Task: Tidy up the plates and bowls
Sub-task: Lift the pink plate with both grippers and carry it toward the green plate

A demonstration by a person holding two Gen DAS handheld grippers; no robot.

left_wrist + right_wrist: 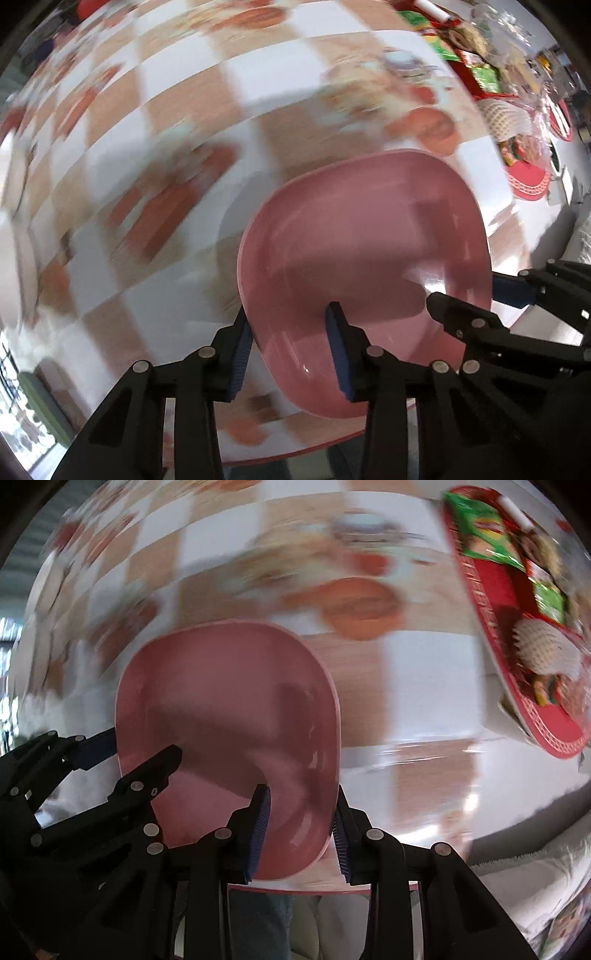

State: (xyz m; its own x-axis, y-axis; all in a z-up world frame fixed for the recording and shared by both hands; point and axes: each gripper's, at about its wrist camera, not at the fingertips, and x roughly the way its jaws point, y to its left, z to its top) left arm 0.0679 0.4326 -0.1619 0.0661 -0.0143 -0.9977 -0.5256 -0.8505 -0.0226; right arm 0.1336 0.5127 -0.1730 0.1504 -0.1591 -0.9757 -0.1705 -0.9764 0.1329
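A pink rounded-square bowl [369, 258] is held above the checkered tablecloth by both grippers. My left gripper [291, 350] is shut on the bowl's left rim, one finger outside and one inside. My right gripper [301, 830] is shut on the bowl's [229, 716] right rim in the same way. Each gripper shows in the other's view: the right one [517, 306] at the bowl's right side, the left one [92, 760] at its left side. The background is motion-blurred.
The tablecloth [184, 92] has white and tan squares with printed food pictures. A red tray [517, 627] with snack packets and a white woven item lies at the far right. The table's near edge [332, 888] runs just below the bowl.
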